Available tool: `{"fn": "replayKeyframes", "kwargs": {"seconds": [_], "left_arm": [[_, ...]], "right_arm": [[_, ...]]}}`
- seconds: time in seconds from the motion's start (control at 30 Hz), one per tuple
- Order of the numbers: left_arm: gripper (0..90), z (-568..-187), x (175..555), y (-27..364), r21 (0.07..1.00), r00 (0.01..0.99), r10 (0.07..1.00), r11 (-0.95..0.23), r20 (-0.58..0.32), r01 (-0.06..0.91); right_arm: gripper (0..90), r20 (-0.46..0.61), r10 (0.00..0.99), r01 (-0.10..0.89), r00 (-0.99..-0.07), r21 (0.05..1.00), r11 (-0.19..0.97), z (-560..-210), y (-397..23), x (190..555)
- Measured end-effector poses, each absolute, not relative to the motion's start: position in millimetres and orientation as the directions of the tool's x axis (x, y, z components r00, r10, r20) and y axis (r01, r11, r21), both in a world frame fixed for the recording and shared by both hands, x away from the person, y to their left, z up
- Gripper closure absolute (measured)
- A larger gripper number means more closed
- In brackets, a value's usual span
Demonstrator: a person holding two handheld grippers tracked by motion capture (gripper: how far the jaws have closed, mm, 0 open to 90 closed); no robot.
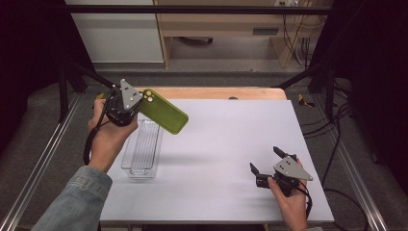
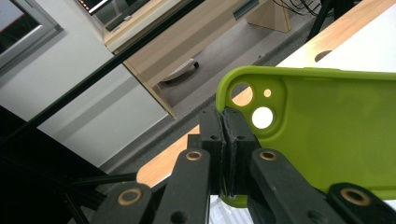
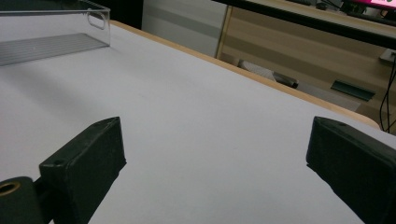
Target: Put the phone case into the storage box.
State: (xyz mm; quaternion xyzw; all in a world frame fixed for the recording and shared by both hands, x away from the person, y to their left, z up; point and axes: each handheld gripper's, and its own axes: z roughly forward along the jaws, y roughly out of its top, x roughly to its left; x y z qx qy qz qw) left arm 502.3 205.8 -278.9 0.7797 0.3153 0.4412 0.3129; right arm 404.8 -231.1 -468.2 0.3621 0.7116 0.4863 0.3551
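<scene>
High view: left gripper [image 1: 137, 107] raised above the far-left part of the white table [image 1: 226, 144], clamped on the camera-hole end of a green phone case [image 1: 164, 112]; case off the surface, slanting toward the table's middle, its near end over the far end of a clear plastic bin [image 1: 142, 149]. Bin lying lengthwise near the left edge, directly under the left hand [image 1: 108, 137]. Right gripper [image 1: 263, 161] low at the near-right part of the table, well apart from bin and case, jaws spread wide with nothing between them. Wooden strip [image 1: 211, 93] along the far table edge; metal frame rails at both sides; cables [image 1: 337, 125] trailing on the floor to the right. Left gripper view: jaws pressed together on the case edge just beside the lens cut-outs [image 2: 257, 105], case body [image 2: 327, 135] extending right and covering part of the table; wooden furniture [image 2: 196, 42] and grey floor beyond. Right gripper view: both jaws far apart at the lower corners, bare table surface [image 3: 205, 130] between them; clear bin [image 3: 51, 32] at upper left, well ahead; wooden table edge and cabinet [image 3: 303, 51] behind.
</scene>
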Motion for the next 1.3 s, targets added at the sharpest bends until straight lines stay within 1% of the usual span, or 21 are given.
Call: {"fn": "replayKeyframes", "kwargs": {"seconds": [0.2,0.33,0.43,0.6,0.7,0.83,0.97,1.3], "left_arm": [[87.7,-270.4,501.5,210.5,0.766,0.406,0.759,-0.614,0.509,0.190],[87.7,-270.6,506.7,215.0,0.743,0.394,0.744,-0.641,0.540,0.193],[87.7,-270.1,510.0,219.6,0.740,0.380,0.744,-0.645,0.550,0.193],[87.7,-275.1,517.0,226.4,0.709,0.357,0.725,-0.676,0.589,0.203],[87.6,-275.8,519.0,231.8,0.709,0.343,0.729,-0.674,0.592,0.210],[87.7,-277.3,520.6,237.1,0.682,0.322,0.709,-0.700,0.627,0.214],[87.6,-277.4,522.6,244.3,0.673,0.309,0.705,-0.706,0.639,0.219],[87.7,-277.3,531.8,253.6,0.619,0.283,0.651,-0.758,0.704,0.204]], "right_arm": [[4.5,-0.176,0.852,0.142,-0.493,0.950,0.278,-469.6,-229.1,404.5],[4.5,-0.194,0.852,0.132,-0.487,0.948,0.291,-470.5,-228.4,404.7],[4.5,-0.189,0.854,0.129,-0.486,0.950,0.283,-470.6,-228.8,404.3],[4.3,-0.195,0.852,0.118,-0.486,0.951,0.285,-471.3,-229.4,405.0],[4.3,-0.198,0.851,0.115,-0.487,0.951,0.287,-471.5,-229.2,404.5],[4.0,-0.193,0.848,0.116,-0.494,0.952,0.284,-471.8,-229.6,404.8],[4.0,-0.191,0.848,0.113,-0.494,0.953,0.281,-471.9,-229.5,404.3],[4.0,-0.196,0.846,0.108,-0.495,0.953,0.284,-472.6,-228.9,404.6]]}}
